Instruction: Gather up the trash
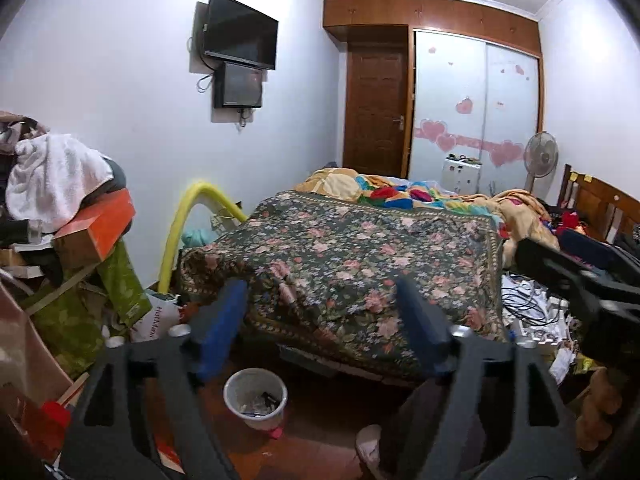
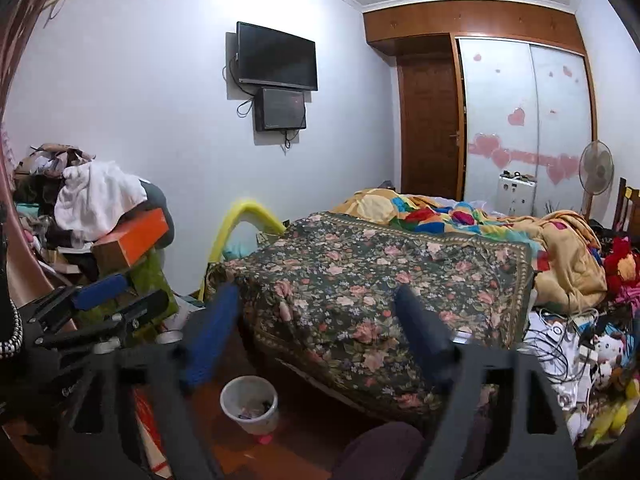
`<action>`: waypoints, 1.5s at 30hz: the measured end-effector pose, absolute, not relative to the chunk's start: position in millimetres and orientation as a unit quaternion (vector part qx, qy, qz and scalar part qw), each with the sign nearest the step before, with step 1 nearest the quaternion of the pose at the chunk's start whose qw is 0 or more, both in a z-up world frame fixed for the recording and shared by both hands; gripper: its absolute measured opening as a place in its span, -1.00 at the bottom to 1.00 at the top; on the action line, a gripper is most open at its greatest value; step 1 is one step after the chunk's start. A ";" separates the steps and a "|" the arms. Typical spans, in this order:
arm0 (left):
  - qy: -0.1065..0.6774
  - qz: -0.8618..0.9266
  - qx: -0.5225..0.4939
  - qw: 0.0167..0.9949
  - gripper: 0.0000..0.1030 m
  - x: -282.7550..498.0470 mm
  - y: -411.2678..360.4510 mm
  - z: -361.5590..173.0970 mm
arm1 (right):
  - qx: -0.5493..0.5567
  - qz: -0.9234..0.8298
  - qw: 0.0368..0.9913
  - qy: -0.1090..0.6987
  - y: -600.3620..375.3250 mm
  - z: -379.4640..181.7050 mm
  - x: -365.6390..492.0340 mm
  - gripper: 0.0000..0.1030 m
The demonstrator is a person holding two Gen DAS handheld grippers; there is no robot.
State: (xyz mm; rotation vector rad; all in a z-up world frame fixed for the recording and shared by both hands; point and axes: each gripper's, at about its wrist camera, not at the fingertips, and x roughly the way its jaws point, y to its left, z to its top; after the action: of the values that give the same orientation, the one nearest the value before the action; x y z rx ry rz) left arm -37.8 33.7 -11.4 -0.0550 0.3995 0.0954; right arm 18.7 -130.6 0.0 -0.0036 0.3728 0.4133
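Note:
A white waste bin (image 1: pixel 256 402) with some trash inside stands on the red-brown floor at the foot of the bed; it also shows in the right wrist view (image 2: pixel 249 404). My left gripper (image 1: pixel 320 320) is open and empty, held above the bin and facing the bed. My right gripper (image 2: pixel 316 320) is open and empty too, at the same height. The left gripper shows at the left edge of the right wrist view (image 2: pixel 108 300), and the right gripper shows at the right edge of the left wrist view (image 1: pixel 580 276). A small pink scrap (image 2: pixel 264 439) lies on the floor by the bin.
A bed with a dark floral cover (image 1: pixel 352 264) fills the middle. A cluttered pile with an orange box (image 1: pixel 100 228) and white towel stands on the left. Cables and papers (image 1: pixel 528 308) lie on the right of the bed. A door (image 1: pixel 376 108) and wardrobe stand behind.

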 end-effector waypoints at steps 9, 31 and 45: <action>0.200 0.045 -0.047 0.978 0.74 -47.0 47.6 -21.3 | 0.037 0.176 0.965 0.191 -145.5 -5.4 8.4 0.99; 0.203 0.026 -0.040 0.978 0.74 -46.4 40.9 -25.9 | 0.027 0.165 0.964 0.206 -143.8 -11.5 3.7 0.99; 0.201 0.027 -0.032 0.979 0.74 -49.5 39.9 -26.5 | 0.021 0.168 0.962 0.213 -142.2 -16.2 2.9 0.99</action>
State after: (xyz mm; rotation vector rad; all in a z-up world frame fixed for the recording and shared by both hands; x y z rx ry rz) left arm -49.5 39.9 -26.5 -0.0649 0.4044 0.0547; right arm 2.9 -142.2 -16.2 0.0435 0.4306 0.3411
